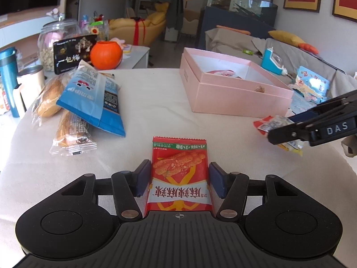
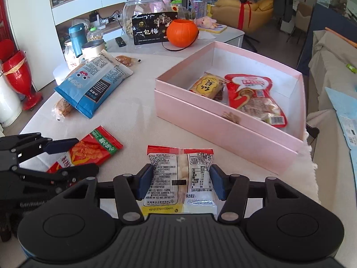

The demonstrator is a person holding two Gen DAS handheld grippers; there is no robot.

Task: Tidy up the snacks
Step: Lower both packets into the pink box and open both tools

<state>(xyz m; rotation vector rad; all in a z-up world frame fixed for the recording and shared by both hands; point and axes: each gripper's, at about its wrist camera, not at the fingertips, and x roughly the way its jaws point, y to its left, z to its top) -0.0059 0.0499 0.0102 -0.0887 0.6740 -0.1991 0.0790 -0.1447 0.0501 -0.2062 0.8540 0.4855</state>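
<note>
Two packets are in hand at once, and the pink box (image 2: 225, 131) serves as the landmark for both. Far left of the box lies the heap not yet sorted: a blue snack bag (image 1: 93, 102) leaning on wrapped bread sticks (image 1: 71, 134). Nearer, still left of the box, the left gripper (image 1: 178, 178) pinches a red rice-cracker packet (image 1: 179, 172) by its side edges, pads touching the wrapper. Just in front of the box's near wall, the right gripper (image 2: 181, 182) pinches a white candy packet (image 2: 181, 178) the same way; in the left wrist view that packet seems lifted off the tablecloth (image 1: 145, 93). Inside the box already rest a yellow packet (image 2: 208, 86) and a red-and-clear candy bag (image 2: 254, 98). Judged from this, the step is carrying. Next, the right packet needs lifting over the near wall and releasing on bare box floor.
</note>
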